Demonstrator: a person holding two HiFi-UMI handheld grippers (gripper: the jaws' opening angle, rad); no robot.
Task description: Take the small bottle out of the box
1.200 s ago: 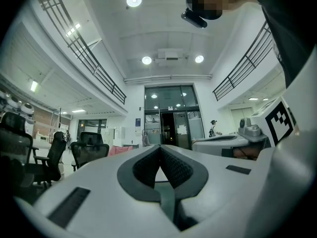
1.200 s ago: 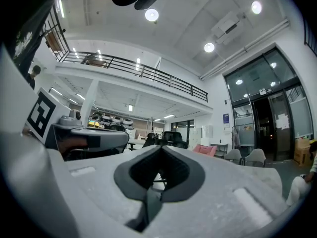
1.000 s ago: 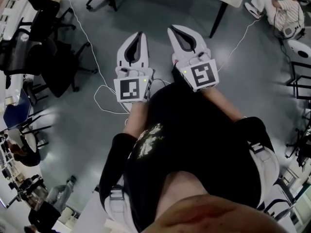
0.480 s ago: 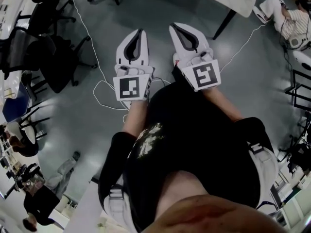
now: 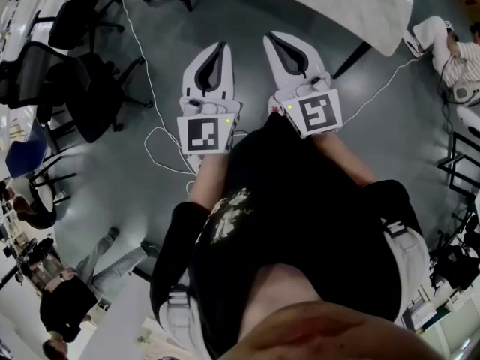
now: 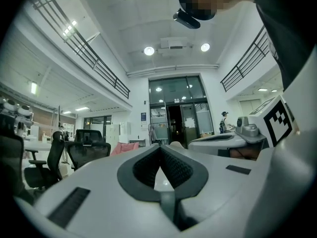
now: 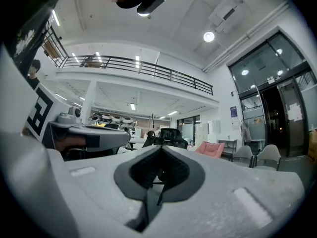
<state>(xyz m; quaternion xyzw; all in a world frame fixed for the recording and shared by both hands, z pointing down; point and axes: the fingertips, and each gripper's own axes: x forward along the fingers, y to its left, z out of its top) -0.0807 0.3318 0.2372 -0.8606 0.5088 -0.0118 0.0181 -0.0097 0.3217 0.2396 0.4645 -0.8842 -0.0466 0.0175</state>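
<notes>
No box and no small bottle show in any view. In the head view my left gripper [image 5: 219, 48] and my right gripper [image 5: 268, 37] are held side by side in front of the person's body, pointing level over the grey floor. Both are shut, tips together, with nothing between them. The left gripper view shows the left gripper [image 6: 160, 147] with its dark pads meeting, and the right gripper's body beside it at the right edge. The right gripper [image 7: 161, 147] also has its pads closed on nothing in its own view.
A white table [image 5: 352, 6] stands ahead at the upper right on a dark leg. Black office chairs [image 5: 67, 73] crowd the left side. A white cable [image 5: 161, 137] loops across the floor. One person sits on the floor [image 5: 450, 51]; others stand at the lower left [image 5: 67, 306].
Both grippers have travelled forward together, still shut and side by side. The white table has come further into view at the top right, and the chairs have slid past on the left.
</notes>
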